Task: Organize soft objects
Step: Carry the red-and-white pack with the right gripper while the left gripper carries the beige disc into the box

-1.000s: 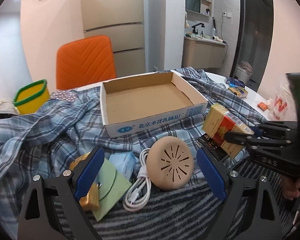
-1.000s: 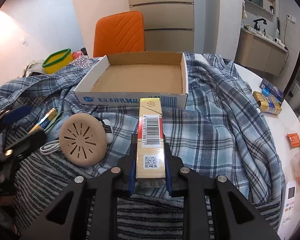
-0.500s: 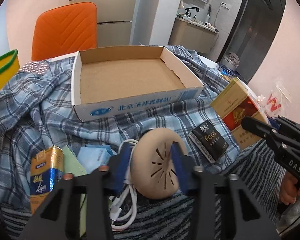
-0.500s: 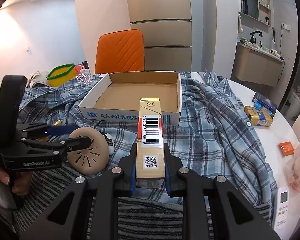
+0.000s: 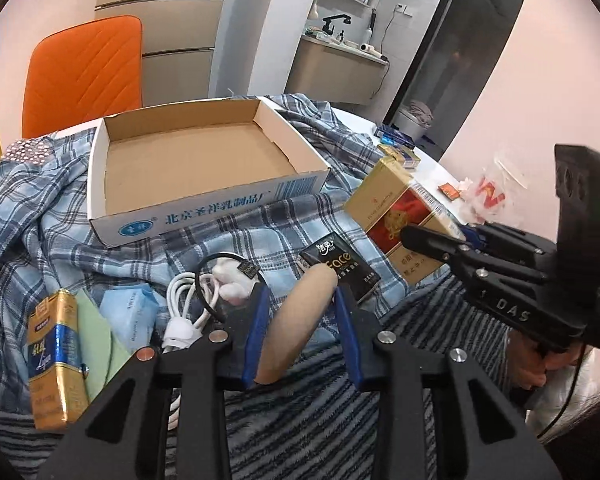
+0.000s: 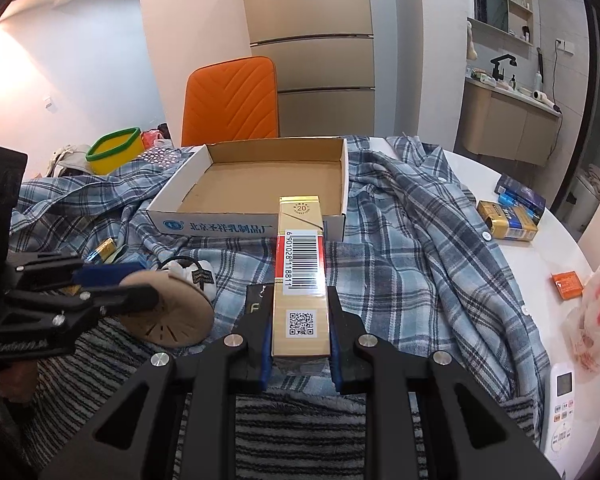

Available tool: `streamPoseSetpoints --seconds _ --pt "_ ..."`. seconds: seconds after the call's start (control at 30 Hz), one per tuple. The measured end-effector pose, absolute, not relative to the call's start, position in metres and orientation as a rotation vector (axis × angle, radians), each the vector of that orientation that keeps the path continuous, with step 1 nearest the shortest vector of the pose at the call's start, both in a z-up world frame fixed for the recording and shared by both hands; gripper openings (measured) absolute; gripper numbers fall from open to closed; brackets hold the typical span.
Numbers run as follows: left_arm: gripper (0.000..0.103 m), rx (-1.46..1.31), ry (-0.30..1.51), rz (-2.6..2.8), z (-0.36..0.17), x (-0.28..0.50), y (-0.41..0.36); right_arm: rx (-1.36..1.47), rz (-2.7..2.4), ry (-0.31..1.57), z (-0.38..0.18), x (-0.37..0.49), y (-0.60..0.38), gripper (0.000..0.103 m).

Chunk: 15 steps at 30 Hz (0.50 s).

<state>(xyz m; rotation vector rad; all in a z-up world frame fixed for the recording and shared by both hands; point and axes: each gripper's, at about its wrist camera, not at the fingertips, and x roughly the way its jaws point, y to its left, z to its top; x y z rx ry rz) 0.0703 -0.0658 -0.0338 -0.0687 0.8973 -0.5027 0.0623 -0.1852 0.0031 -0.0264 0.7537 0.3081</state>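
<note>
One white bench (image 6: pixel 540 256) carries everything, and most of it lies under one blue plaid shirt (image 6: pixel 420 240), with one striped grey cloth (image 5: pixel 320 420) spread on the near side of the cardboard tray (image 5: pixel 204 216). That single open tray sits on the shirt and holds nothing; its brown floor is bare. One orange chair (image 6: pixel 232 100) stands behind the tray, and one yellow tub with a green rim (image 6: pixel 114 154) sits to the tray's left. Two grippers work in front of the tray. The right gripper (image 6: pixel 298 344) has its jaws clamped on one gold and red carton (image 6: pixel 300 280), held lengthwise and pointing at the tray's front wall. The left gripper (image 5: pixel 300 336) has its jaws pinched on one round tan pad (image 5: pixel 300 320), seen edge-on and lifted off the cloth, just left of the carton. Between the pad and the tray lie one black packet (image 5: pixel 340 266), one coiled white cable (image 5: pixel 184 308), one pale blue tissue pack (image 5: pixel 128 316) and one gold and blue packet (image 5: pixel 54 356). Right of the tray, on bare bench, are a second gold and blue packet (image 6: pixel 508 220), one small orange packet (image 6: pixel 567 286) and one white remote (image 6: pixel 562 412).
</note>
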Motion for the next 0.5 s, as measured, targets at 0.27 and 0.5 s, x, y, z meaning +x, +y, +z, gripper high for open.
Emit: streamPoseSetpoints --seconds 0.27,0.5 --pt "0.026 0.014 0.955 -0.495 -0.057 0.073 -0.079 -0.038 0.314 0.757 0.001 0.058 -0.186 0.023" --pt "0.015 0.022 0.899 -0.441 -0.045 0.065 -0.075 -0.026 0.312 0.744 0.003 0.056 -0.187 0.023"
